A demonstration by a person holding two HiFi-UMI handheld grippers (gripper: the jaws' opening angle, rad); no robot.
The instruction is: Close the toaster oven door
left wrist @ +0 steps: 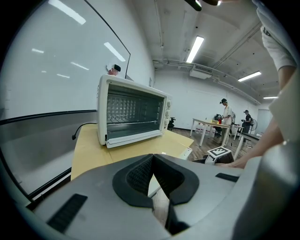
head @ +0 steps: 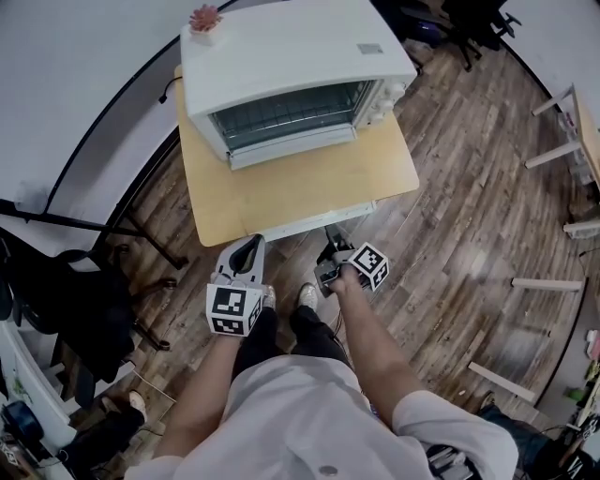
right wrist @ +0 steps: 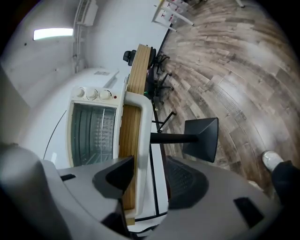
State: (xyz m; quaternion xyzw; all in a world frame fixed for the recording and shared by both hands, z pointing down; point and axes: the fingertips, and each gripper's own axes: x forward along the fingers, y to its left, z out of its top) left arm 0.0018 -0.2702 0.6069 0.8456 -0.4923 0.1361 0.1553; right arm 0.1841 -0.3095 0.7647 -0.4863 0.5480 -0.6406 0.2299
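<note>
- Wood-plank flooring (head: 469, 187) is seen all round a light wooden table (head: 281, 197), which is placed at 12 o'clock from the person in the head view.
- A white toaster oven (head: 291, 47) is set on the far part of the table, toward 11 o'clock, with its front turned to the person.
- Its glass door (head: 286, 112) is seen upright and flush against the front, and the rack can be made out through it.
- A small potted plant (head: 204, 23) is placed on the oven's top, at its 10 o'clock corner.
- The left gripper (head: 249, 246) is held just off the table's near edge, at 7 o'clock of the table. Its jaws are brought together at the tips and nothing is held between them.
- The right gripper (head: 330, 261) is held near that same edge at 5 o'clock. Its jaws are parted and nothing is gripped; only the table's edge is seen through the gap.
</note>
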